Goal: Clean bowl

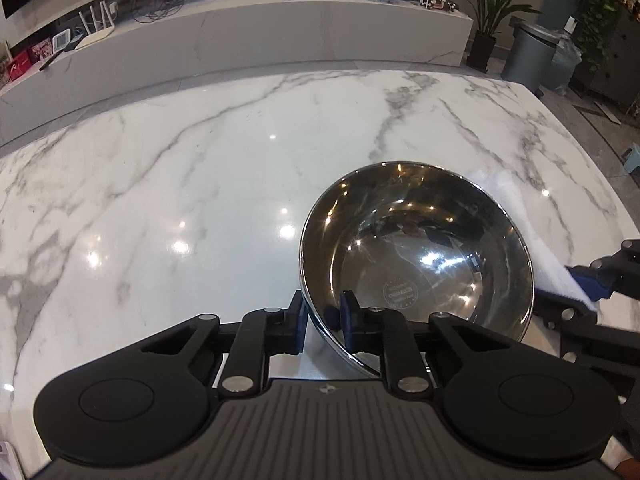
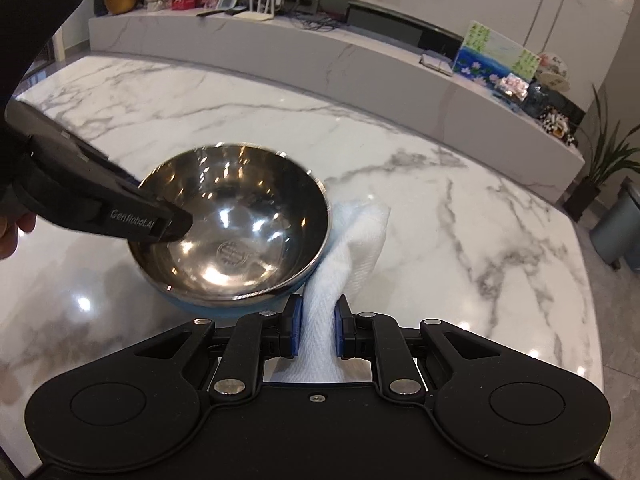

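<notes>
My left gripper [image 1: 323, 322] pinches the steel bowl [image 1: 416, 252] by its near rim, tilting it on the marble table [image 1: 180, 168]; my right gripper [image 2: 317, 330] clamps a white cloth [image 2: 340, 256] against its outer wall, presumably to wipe it.

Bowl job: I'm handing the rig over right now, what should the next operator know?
Left gripper: shut on the bowl rim, one finger inside, one outside, bowl tilted.
Right gripper: shut on the white cloth, which lies against the bowl's outer wall on the marble table.
Done: both grasps.
Left: the cloth is not inside the bowl yet; wipe it, then set it down.
</notes>
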`<act>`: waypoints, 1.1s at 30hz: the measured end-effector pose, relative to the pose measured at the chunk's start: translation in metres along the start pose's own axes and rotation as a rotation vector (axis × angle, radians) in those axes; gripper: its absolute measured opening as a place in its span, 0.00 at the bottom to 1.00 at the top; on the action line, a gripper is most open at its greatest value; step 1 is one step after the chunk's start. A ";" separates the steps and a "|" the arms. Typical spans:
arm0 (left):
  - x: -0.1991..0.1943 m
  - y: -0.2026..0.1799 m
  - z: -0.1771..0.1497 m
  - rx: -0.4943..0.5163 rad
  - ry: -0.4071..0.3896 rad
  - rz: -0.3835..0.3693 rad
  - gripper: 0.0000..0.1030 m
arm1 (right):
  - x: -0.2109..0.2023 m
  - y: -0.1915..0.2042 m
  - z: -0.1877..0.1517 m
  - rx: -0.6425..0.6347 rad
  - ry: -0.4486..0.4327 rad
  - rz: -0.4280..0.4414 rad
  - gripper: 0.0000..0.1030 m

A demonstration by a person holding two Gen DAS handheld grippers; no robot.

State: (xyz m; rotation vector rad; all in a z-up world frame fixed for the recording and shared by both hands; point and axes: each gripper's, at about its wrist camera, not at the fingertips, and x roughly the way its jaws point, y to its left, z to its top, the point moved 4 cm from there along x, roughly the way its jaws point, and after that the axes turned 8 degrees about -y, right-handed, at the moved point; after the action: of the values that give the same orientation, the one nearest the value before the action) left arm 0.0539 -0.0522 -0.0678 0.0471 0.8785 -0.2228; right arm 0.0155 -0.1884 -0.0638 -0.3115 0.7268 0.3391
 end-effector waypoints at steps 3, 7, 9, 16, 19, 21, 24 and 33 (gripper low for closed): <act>0.000 0.001 0.000 -0.003 0.002 -0.002 0.15 | 0.002 0.009 -0.004 -0.032 0.028 0.010 0.13; 0.000 0.002 -0.001 -0.010 0.007 -0.006 0.15 | 0.009 0.005 -0.008 -0.014 0.049 -0.016 0.13; 0.000 0.002 -0.001 -0.013 0.009 -0.008 0.16 | 0.012 -0.002 -0.009 0.013 0.056 -0.047 0.14; 0.000 0.003 -0.001 -0.017 0.017 -0.012 0.16 | 0.015 -0.017 -0.016 0.154 0.047 -0.109 0.20; 0.000 0.004 -0.002 -0.017 0.017 -0.012 0.16 | 0.013 -0.018 -0.018 0.221 0.028 -0.117 0.28; 0.000 0.004 -0.002 -0.015 0.018 -0.011 0.16 | 0.012 -0.017 -0.019 0.241 0.024 -0.117 0.36; 0.000 0.004 -0.002 -0.014 0.018 -0.010 0.16 | 0.012 -0.016 -0.023 0.281 0.027 -0.113 0.37; 0.000 0.002 -0.002 -0.012 0.022 -0.011 0.17 | 0.017 -0.012 -0.033 0.335 0.027 -0.148 0.28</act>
State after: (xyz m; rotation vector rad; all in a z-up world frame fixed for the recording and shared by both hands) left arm 0.0531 -0.0496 -0.0693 0.0337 0.9026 -0.2270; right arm 0.0125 -0.2092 -0.0970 -0.0514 0.7689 0.0692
